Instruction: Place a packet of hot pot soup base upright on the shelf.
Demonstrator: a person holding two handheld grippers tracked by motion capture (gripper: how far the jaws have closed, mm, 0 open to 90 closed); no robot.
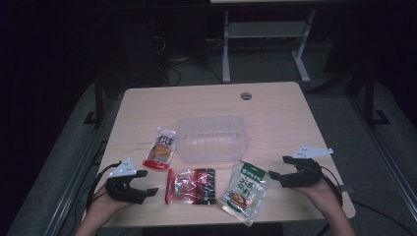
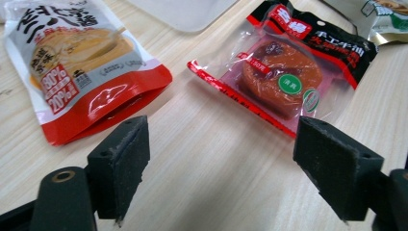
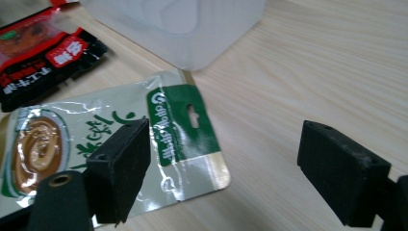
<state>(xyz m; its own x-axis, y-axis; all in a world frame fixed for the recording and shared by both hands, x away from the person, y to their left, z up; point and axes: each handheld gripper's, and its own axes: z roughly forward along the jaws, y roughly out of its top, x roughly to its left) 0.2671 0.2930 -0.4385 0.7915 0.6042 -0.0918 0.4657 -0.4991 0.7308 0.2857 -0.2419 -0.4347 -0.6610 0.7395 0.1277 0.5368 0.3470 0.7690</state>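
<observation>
Three food packets lie on the wooden table in front of a clear plastic tub. A white and red spouted pouch lies left, a red and black packet in the middle, a green and silver packet right. My left gripper rests open near the front left, jaws wide over bare wood just short of the pouch and the red packet. At the front right my right gripper is open too, its left jaw above the green packet's top edge.
A round cable hole sits near the table's far edge. Beyond the table stand white desk legs and cables on a dark floor. The tub is empty. A black frame leg stands at the table's left.
</observation>
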